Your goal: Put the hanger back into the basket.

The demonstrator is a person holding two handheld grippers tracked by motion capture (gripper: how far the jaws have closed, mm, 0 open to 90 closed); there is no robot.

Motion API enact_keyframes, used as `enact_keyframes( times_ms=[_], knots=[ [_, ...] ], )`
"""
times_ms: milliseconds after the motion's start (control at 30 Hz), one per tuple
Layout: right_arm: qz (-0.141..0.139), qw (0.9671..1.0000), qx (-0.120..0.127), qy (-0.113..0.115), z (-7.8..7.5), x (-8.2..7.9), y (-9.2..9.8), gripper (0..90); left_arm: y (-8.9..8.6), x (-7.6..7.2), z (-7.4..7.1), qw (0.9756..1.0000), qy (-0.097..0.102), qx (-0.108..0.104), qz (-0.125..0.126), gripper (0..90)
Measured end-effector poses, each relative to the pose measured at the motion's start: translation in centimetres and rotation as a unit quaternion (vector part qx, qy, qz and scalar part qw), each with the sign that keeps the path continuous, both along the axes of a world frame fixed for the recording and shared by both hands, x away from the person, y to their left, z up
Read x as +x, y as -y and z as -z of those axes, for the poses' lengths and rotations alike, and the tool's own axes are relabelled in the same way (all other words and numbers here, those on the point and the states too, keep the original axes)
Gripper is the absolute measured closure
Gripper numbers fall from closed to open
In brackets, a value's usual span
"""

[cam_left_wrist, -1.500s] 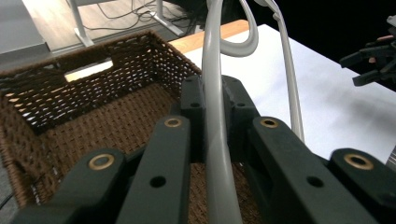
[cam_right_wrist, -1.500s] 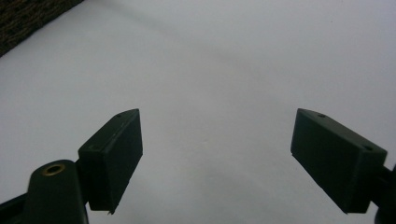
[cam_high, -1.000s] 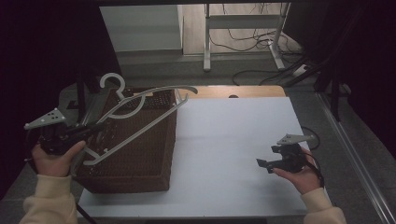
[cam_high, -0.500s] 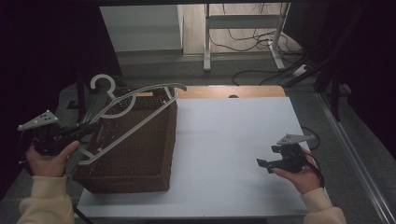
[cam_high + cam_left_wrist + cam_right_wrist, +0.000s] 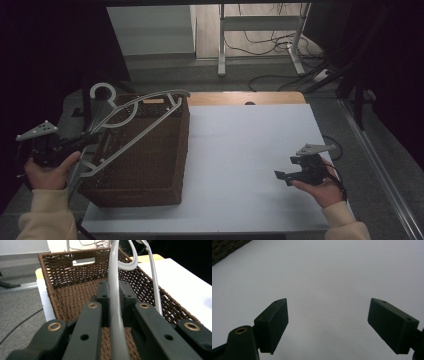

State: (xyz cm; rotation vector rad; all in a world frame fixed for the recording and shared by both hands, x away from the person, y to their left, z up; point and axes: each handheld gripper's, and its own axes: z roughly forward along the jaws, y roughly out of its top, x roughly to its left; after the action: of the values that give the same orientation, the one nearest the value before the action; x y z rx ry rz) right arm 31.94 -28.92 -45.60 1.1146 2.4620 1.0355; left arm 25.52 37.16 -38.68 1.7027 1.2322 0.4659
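the left gripper [image 5: 82, 141], at nine o'clock, is clamping the grey hanger [image 5: 131, 121] over the wicker basket [image 5: 165, 165], seemingly for dropping in, while the right gripper [image 5: 281, 176] is idling spread apart at four o'clock.

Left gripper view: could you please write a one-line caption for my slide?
Left gripper shut on a light grey plastic clothes hanger above a brown woven wicker basket.

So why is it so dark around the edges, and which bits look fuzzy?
In the high view the light falls on the white table while the room's sides stay black; in the left gripper view the near hanger is blurry but the basket behind is sharp; in the right gripper view the table looks evenly grey without glare.
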Motion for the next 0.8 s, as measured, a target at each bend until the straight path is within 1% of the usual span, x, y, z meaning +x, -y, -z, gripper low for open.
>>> enact_keyframes(
  times_ms=[100,133,367,400,467,567,633,700,800],
  knots=[
    [-0.001,1.0,-0.002,0.0,0.0,0.0,0.0,17.2,-0.1,0.4,0.3,1.0,-0.004,-0.002,-0.007,81.7],
    [-0.002,1.0,-0.003,0.0,0.1,0.0,-0.1,17.2,0.0,0.6,0.5,0.9999,-0.008,-0.002,-0.015,81.6],
    [-0.003,1.0,-0.005,-0.002,0.1,0.1,-0.1,17.2,0.4,1.3,0.7,0.9996,-0.012,0.007,-0.026,81.6],
    [-0.003,1.0,-0.006,-0.002,0.1,0.0,0.0,17.2,0.6,1.5,0.7,0.9994,-0.014,0.007,-0.031,81.6],
    [-0.002,1.0,-0.006,-0.001,0.1,0.0,-0.1,17.2,0.6,1.7,0.9,0.9993,-0.016,0.007,-0.032,81.6],
    [-0.003,1.0,-0.006,-0.001,0.1,0.0,-0.1,17.2,0.7,1.9,1.0,0.9992,-0.019,0.008,-0.034,81.6],
    [-0.003,1.0,-0.007,-0.001,0.1,0.0,-0.1,17.2,0.8,2.0,1.2,0.9987,-0.022,0.01,-0.044,81.6],
    [-0.003,1.0,-0.007,-0.001,0.1,0.0,-0.1,17.2,0.8,2.1,1.4,0.9985,-0.025,0.008,-0.048,81.5],
    [-0.002,1.0,-0.007,-0.001,0.2,0.0,-0.1,17.2,0.7,2.1,1.6,0.9985,-0.026,0.006,-0.048,81.6]
  ],
)
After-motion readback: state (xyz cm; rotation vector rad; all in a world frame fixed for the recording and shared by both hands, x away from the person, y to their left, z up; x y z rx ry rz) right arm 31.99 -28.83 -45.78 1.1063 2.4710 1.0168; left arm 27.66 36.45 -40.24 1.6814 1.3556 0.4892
